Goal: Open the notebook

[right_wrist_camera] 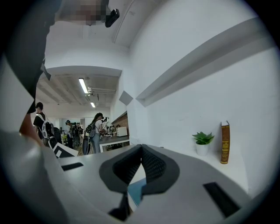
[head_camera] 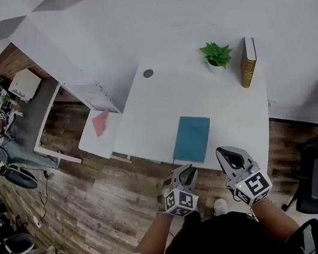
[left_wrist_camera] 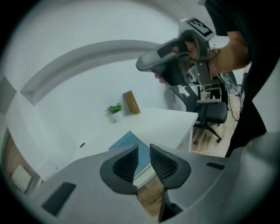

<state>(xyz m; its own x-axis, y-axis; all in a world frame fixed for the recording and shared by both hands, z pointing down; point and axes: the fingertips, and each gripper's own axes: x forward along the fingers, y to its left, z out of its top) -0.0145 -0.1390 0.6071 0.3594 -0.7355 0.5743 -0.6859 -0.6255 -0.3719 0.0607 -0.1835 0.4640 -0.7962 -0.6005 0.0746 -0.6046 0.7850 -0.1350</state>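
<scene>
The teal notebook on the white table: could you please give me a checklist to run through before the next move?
1. Teal rectangular notebook closed and flat on the white table: ok.
2. Cover free; the small green potted plant and the upright brown book stand at the far edge: ok.
3. Left claw jaws apart, nothing between: ok.
4. Right claw ready to grip: not ok, jaws together, empty.
5. Claws touching the notebook: not ok, both short of its near edge.
6. Spine side: cannot tell.
</scene>
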